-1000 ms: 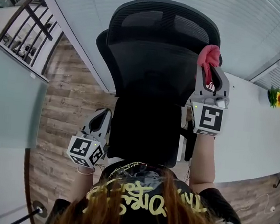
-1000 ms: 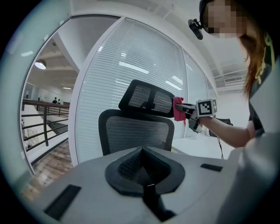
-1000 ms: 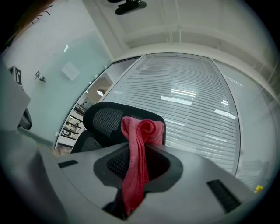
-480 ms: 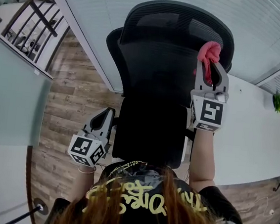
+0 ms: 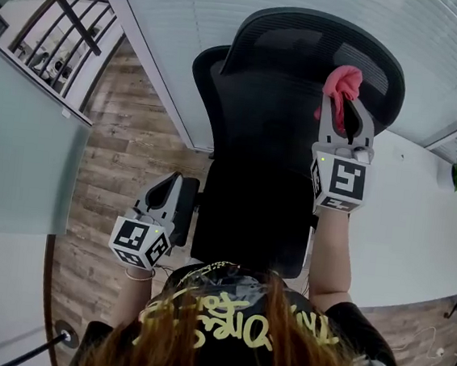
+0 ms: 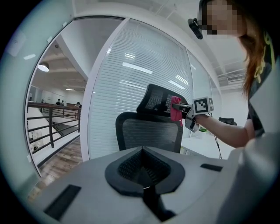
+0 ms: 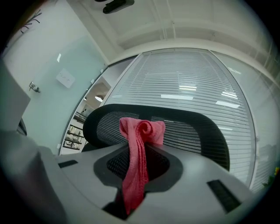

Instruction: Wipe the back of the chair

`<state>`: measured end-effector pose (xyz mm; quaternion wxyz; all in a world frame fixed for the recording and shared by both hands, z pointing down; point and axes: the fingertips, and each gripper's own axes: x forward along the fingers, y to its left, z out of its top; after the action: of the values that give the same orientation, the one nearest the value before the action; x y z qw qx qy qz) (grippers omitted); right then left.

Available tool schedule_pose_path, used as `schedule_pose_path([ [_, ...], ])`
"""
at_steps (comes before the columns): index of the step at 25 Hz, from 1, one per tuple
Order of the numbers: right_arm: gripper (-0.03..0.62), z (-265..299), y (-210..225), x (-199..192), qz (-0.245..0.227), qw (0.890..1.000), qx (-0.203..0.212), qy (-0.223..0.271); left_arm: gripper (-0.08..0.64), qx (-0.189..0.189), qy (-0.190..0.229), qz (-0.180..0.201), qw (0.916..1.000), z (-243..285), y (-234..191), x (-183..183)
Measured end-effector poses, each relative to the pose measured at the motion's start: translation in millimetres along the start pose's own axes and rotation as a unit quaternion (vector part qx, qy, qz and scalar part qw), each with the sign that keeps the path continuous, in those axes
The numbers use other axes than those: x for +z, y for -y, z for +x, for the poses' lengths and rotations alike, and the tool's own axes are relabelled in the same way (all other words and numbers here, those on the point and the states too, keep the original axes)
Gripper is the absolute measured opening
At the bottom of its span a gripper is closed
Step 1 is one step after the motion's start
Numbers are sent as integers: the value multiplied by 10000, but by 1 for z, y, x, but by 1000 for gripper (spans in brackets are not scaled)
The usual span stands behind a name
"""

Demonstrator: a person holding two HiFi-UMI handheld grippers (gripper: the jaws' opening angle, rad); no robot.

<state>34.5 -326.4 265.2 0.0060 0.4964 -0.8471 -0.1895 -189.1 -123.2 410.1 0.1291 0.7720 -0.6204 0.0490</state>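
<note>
- My right tool (image 5: 347, 109) is clamped on the pink cloth (image 5: 342, 83), with the bunched end poking forward. I judge that lets the wad press into the mesh.
- The cloth sits at the headrest (image 5: 308, 44), upper right of centre in the head view. I cannot confirm contact.
- My left tool (image 5: 164, 198) has its jaws together on nothing. It hangs at lower left beside the chair (image 5: 253, 140), probably to stay clear of the wiping.
- The chair fills mid-frame with its back toward me. It is black and mesh-backed, and its curved headrest is on top.

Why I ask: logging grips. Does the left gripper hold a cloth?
No, the left gripper is shut with nothing between its jaws.
</note>
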Motion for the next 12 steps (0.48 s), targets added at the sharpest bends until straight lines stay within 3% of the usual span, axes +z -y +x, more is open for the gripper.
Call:
schedule_pose_path([
  [12,71,19,-36,9,234,9995,141,130,-8,-18,-2,-18,10000,0,-27,0],
])
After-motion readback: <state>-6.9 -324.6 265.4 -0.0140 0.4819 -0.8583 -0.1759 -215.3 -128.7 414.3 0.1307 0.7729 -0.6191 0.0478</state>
